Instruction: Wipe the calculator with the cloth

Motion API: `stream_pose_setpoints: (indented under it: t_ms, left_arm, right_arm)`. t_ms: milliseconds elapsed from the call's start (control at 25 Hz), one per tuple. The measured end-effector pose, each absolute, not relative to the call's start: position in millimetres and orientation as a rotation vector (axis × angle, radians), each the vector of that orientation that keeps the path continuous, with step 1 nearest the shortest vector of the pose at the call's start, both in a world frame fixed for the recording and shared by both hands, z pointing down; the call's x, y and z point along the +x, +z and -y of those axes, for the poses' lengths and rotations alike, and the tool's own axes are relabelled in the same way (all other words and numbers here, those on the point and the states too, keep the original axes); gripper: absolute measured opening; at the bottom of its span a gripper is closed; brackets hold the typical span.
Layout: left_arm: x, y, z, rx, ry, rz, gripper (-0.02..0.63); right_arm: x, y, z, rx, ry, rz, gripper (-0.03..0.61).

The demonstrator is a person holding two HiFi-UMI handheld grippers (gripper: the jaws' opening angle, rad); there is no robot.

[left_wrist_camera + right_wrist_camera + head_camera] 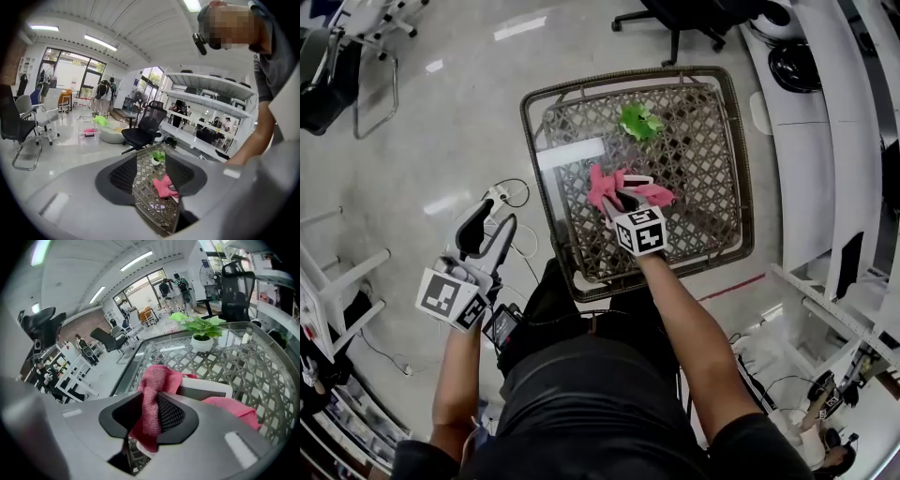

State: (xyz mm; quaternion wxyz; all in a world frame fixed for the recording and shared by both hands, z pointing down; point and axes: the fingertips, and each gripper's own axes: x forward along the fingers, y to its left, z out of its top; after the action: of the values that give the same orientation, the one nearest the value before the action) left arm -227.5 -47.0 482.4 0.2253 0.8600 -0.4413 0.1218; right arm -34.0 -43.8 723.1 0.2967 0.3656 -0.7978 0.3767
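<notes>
Right gripper (150,416): jaws clamped on the pink cloth (157,376), over the table (528,141).
Cloth: bunched in those jaws, draped across the calculator (208,391).
Calculator: lies on the woven tabletop, partly covered.
Left gripper (150,176): jaws apart, empty, off the table's left side.
Plant (639,120): at the table's far side.

On the square glass-topped wicker table (546,112), the pink cloth (605,186) lies across the white calculator (635,180) near the centre. A small green potted plant (640,121) stands behind them. The left tongs (492,217) are left of the table, over the floor (441,141).
</notes>
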Motion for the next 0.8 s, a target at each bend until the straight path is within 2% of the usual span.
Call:
stream_pose_setpoints:
  t_ms: [360, 800]
  left_arm:
    - [-214.6, 483.1, 43.7, 2.39, 0.341, 1.186, 0.212]
    - [-176.0, 479.7, 53.0, 2.436, 0.363, 1.111, 0.212]
  right_arm:
    - [-37.0, 736.7, -10.8, 0.89, 1.012, 2.083, 0.095]
    - [24.3, 740.4, -29.6, 1.017, 1.09, 2.013, 0.095]
